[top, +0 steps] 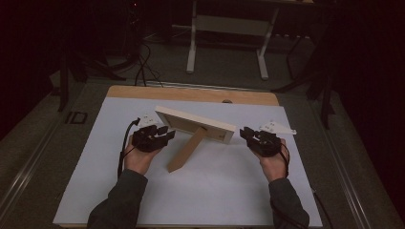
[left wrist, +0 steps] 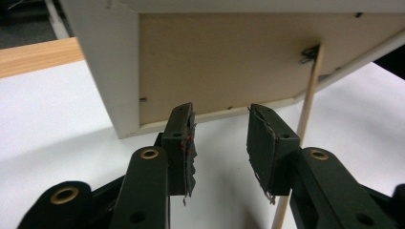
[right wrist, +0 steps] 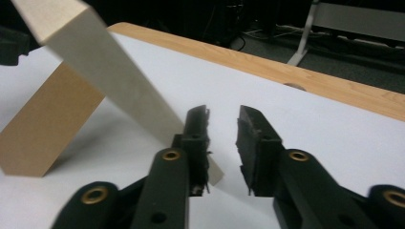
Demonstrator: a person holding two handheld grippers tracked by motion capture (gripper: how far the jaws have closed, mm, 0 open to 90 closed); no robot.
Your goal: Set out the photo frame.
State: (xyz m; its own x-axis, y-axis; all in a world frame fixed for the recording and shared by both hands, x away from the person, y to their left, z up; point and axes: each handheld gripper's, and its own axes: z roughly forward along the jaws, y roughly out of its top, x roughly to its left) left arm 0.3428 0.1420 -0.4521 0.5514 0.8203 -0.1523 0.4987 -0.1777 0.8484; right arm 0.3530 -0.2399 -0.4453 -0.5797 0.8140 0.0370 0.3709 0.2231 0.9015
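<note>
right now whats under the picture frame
The picture frame stands tilted on its bottom edge and its wooden prop leg, on the white table sheet. Bare sheet shows beneath; its front face is hidden.

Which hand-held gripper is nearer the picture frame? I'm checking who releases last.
The left hand-held gripper: its tips sit right by the picture frame at its left end, while the right hand-held gripper stands slightly off the other end.
</note>
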